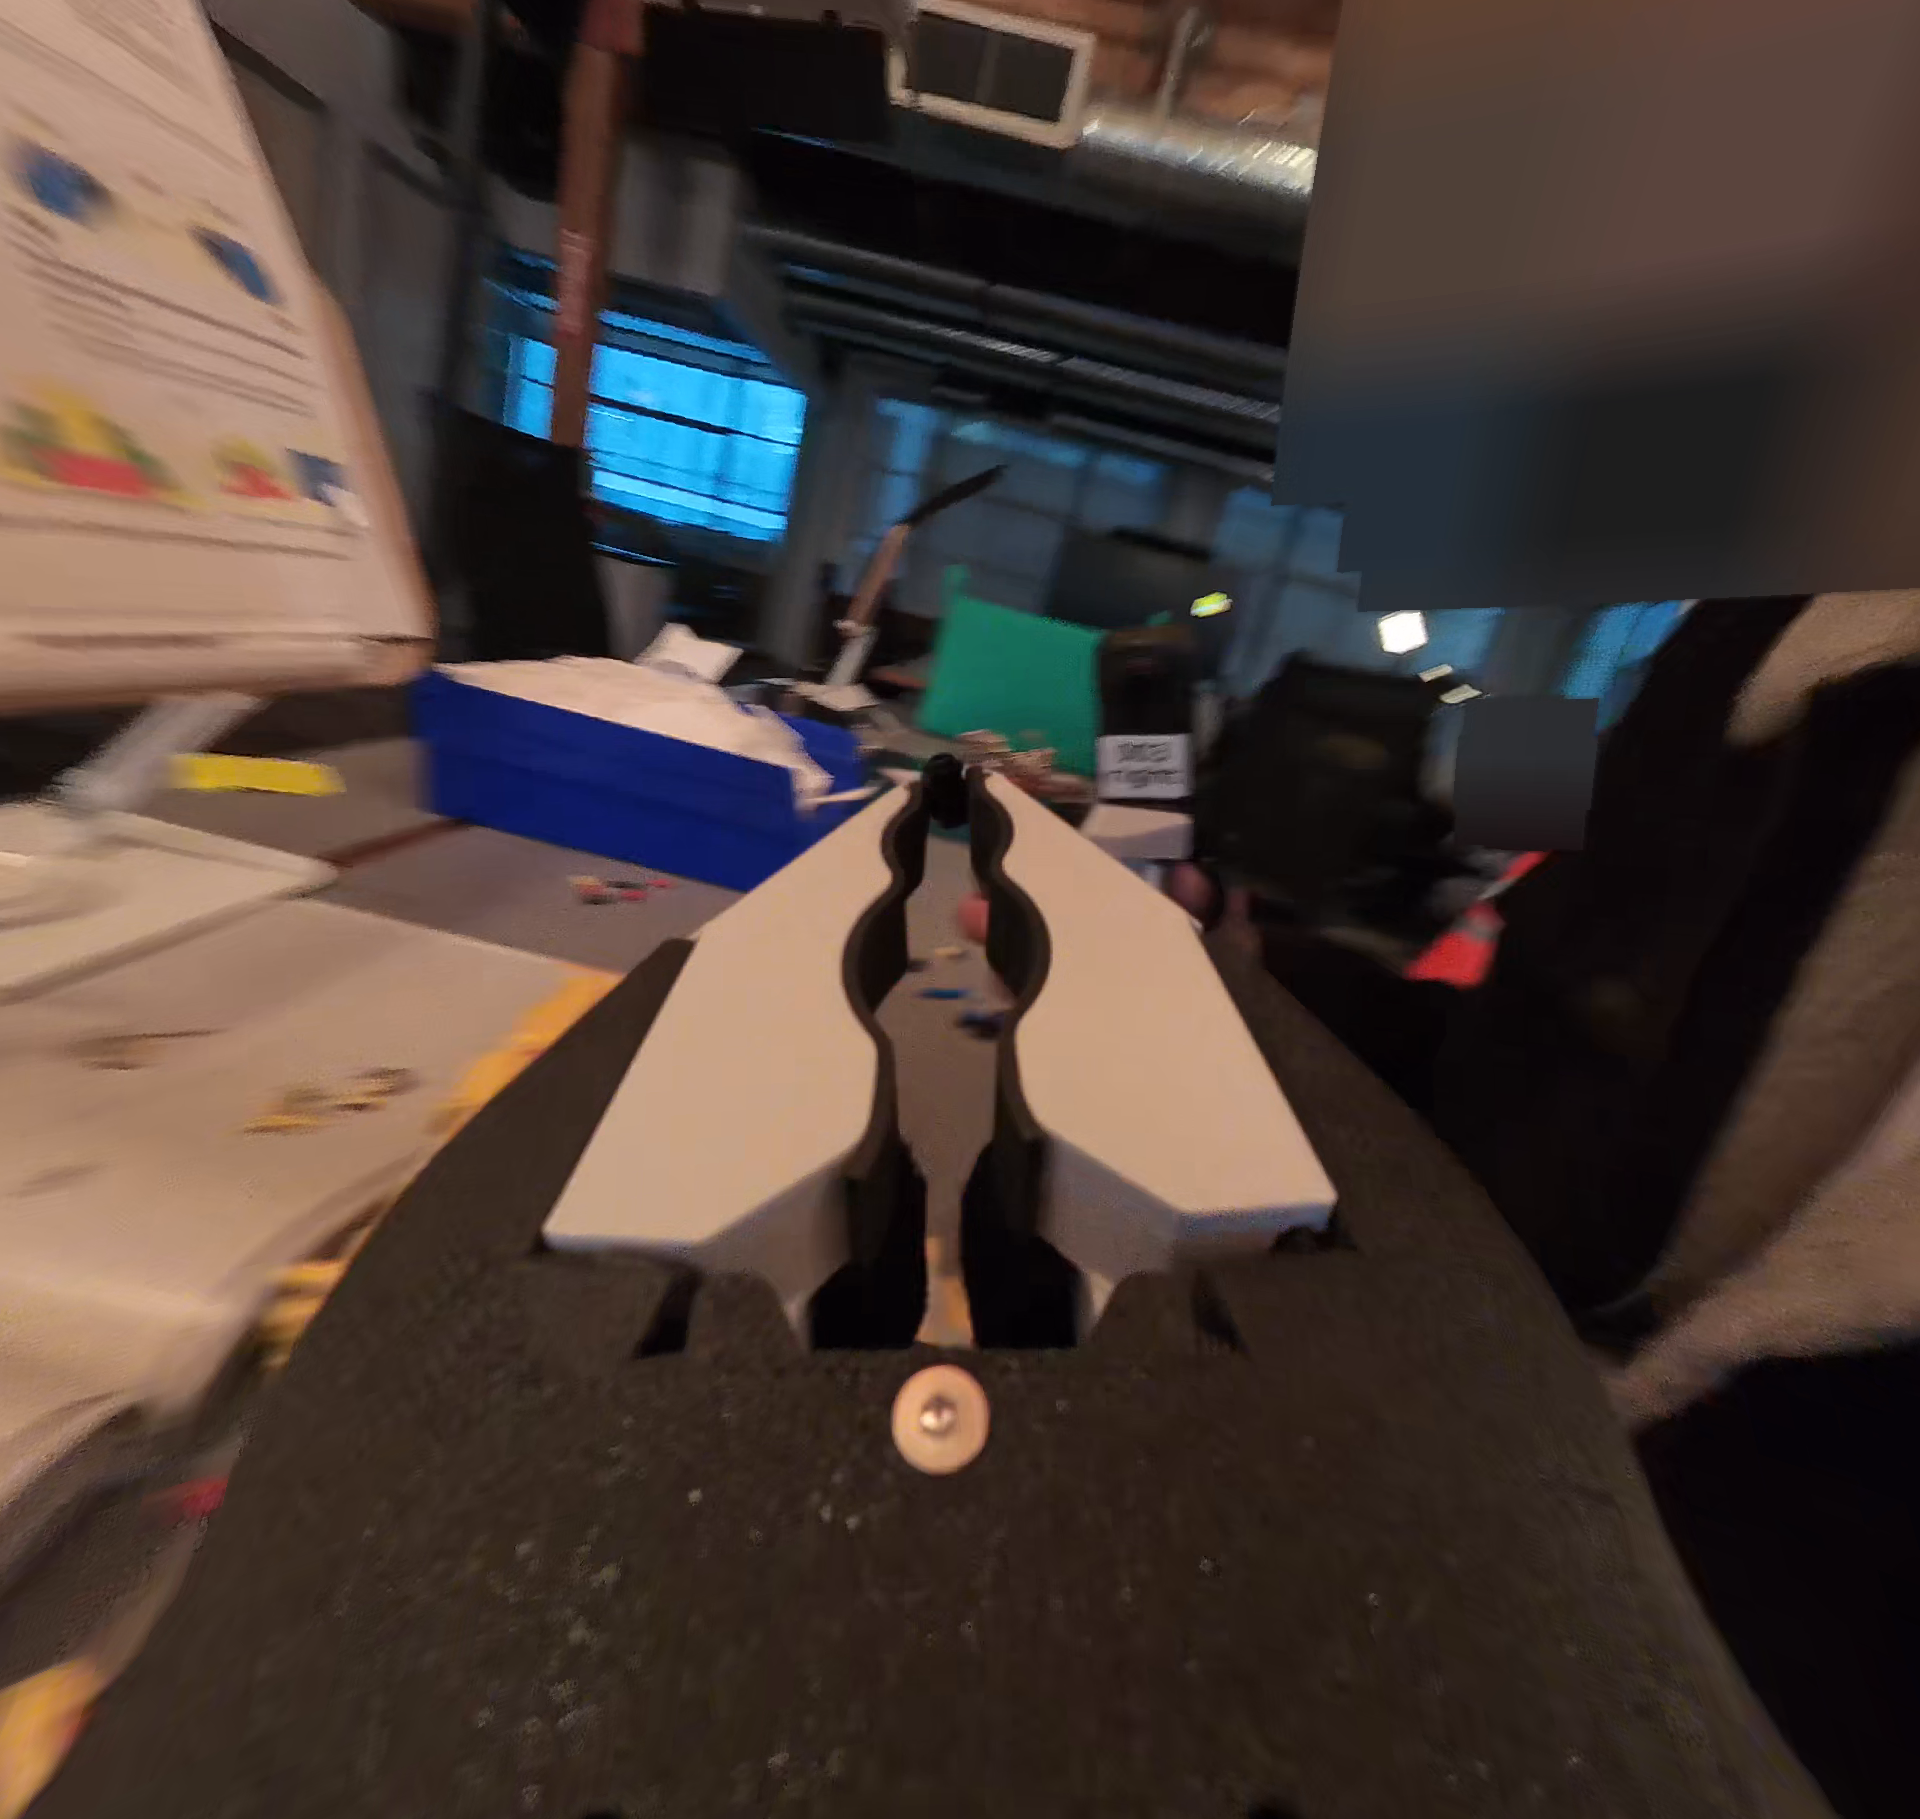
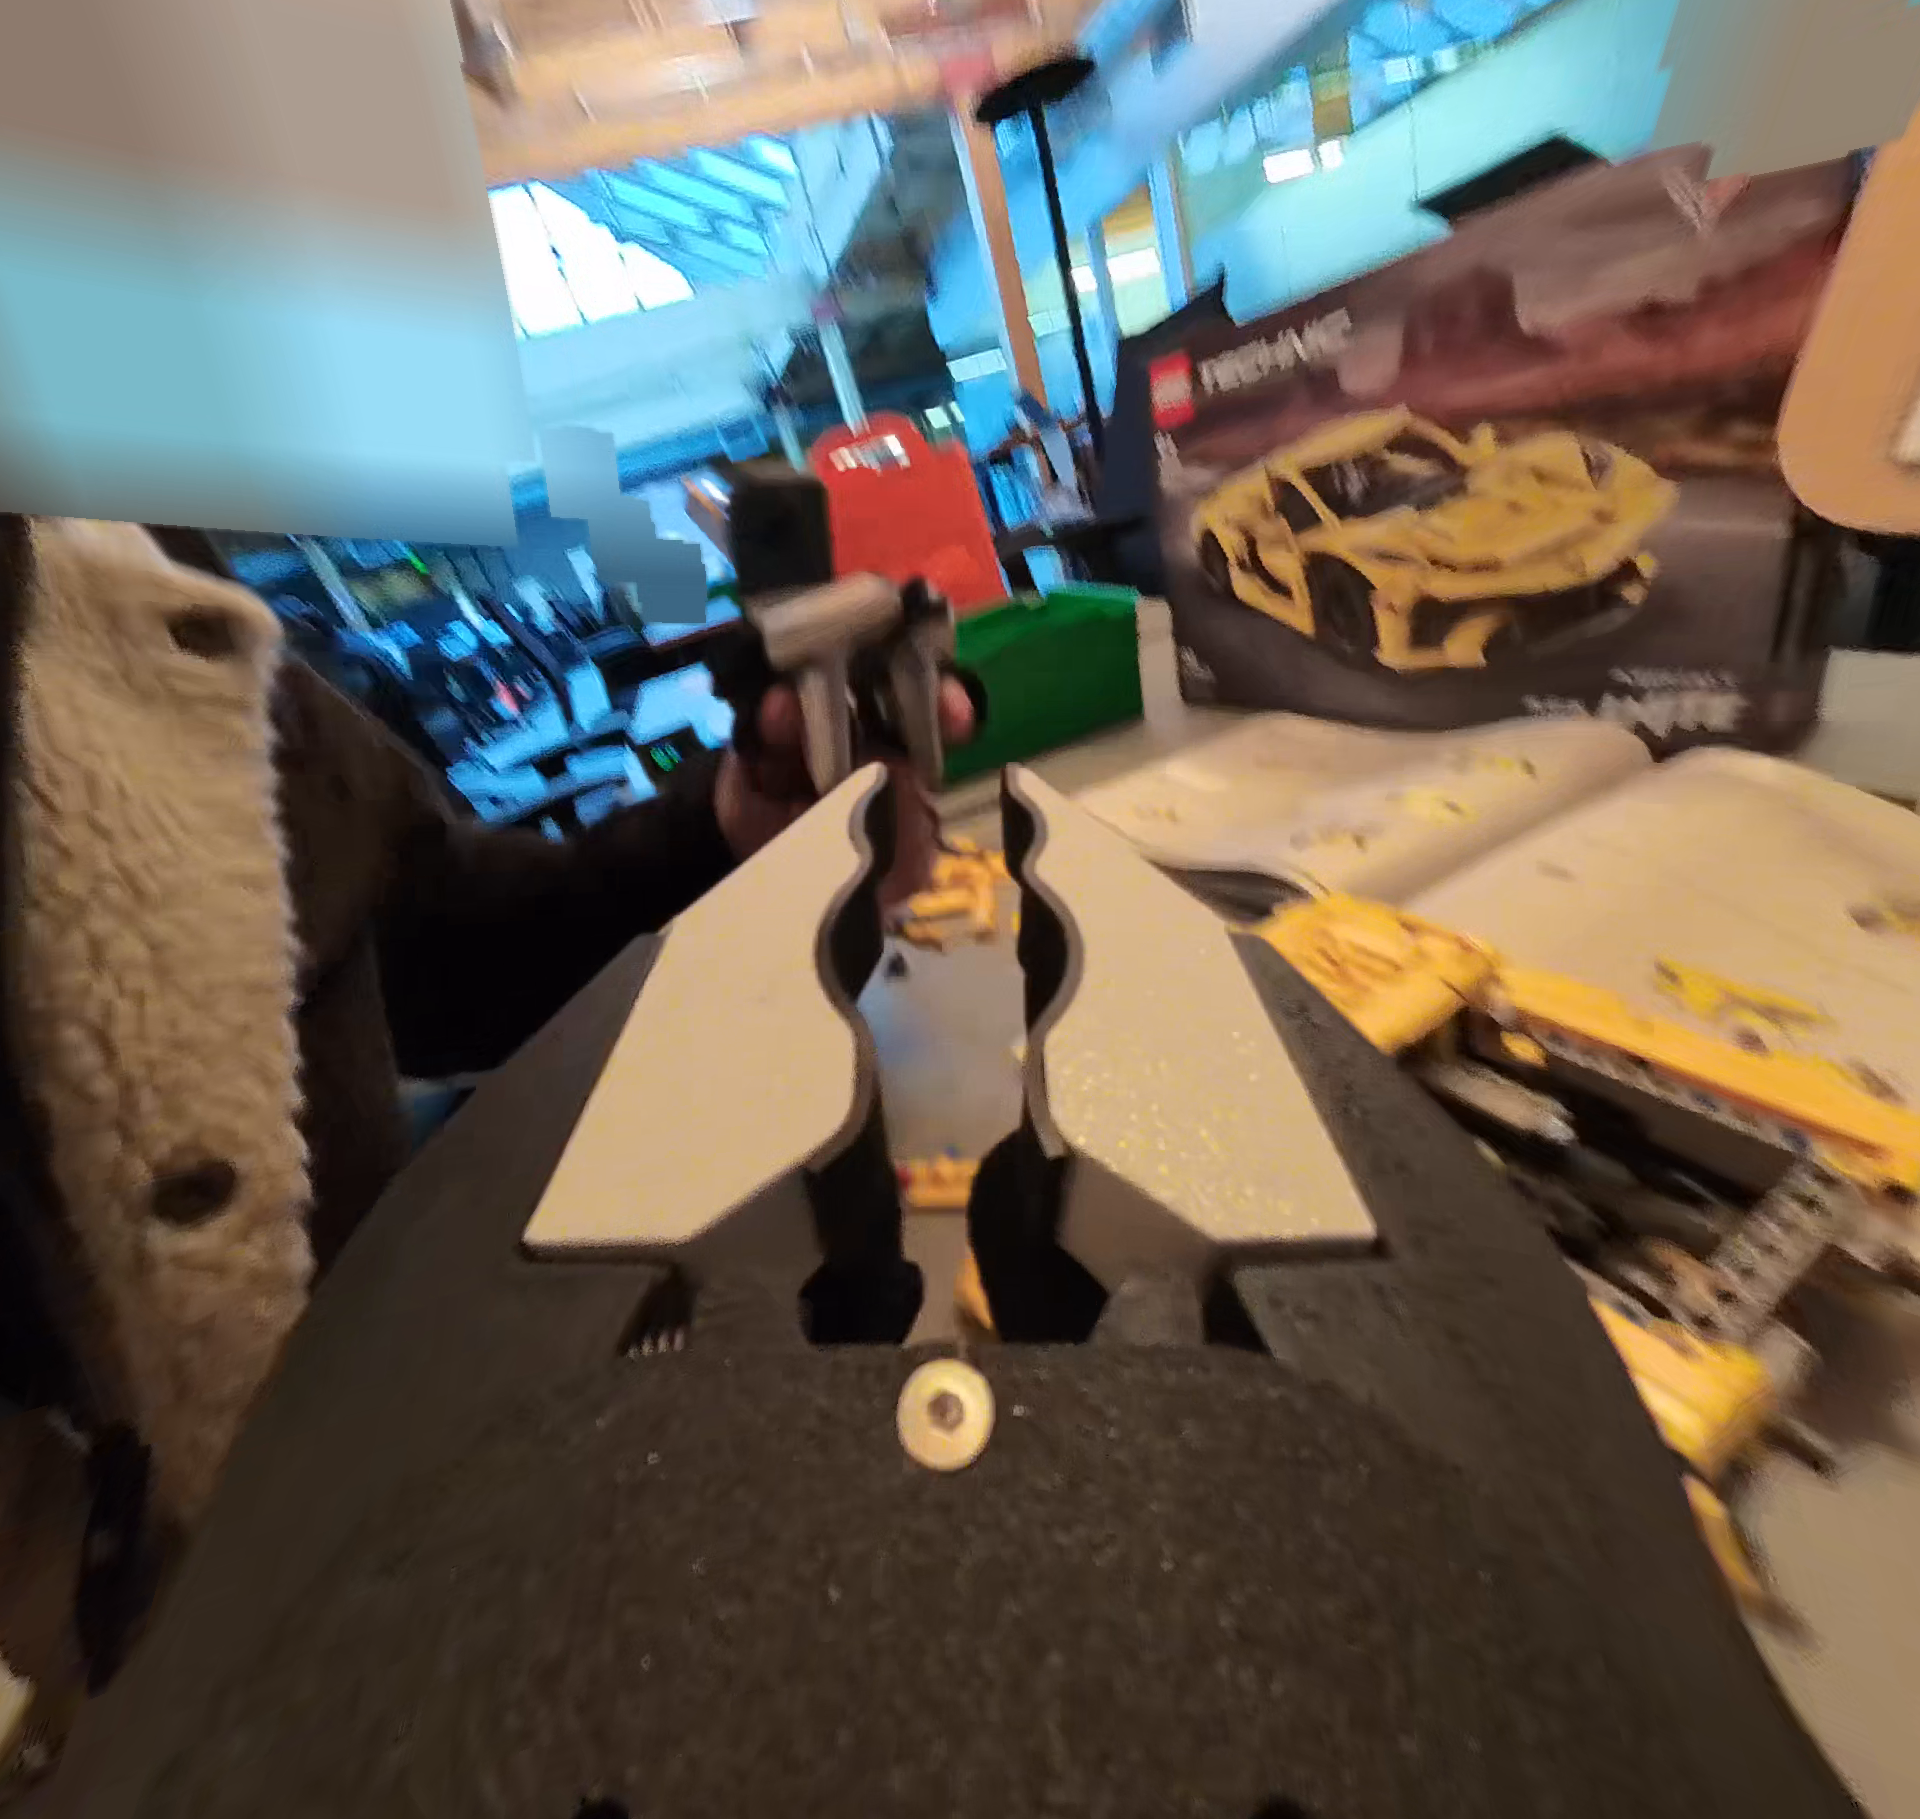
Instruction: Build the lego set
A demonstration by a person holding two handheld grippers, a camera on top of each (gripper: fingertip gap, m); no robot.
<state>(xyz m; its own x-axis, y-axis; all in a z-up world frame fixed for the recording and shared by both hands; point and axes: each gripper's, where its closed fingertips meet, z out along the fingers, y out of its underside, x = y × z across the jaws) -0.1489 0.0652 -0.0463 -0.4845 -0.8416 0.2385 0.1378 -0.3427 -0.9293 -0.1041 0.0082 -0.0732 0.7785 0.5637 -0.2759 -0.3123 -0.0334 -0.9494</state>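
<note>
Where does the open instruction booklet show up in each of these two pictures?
Left wrist view: open instruction booklet lies lower left, pale pages, blurred.
Right wrist view: it lies right of centre, behind the yellow car model.
Shared landmark: the left gripper, shut on a small black piece, fills its own view and shows farther off, mid-frame, in the right view.

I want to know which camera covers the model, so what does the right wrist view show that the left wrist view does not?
Only the right wrist view shows the yellow partly built car, the set's box and the left gripper from outside, lifted above the table. Only the left wrist view shows the blue bin and the small black piece pinched at that gripper's tips. Both show open instruction pages.
</note>
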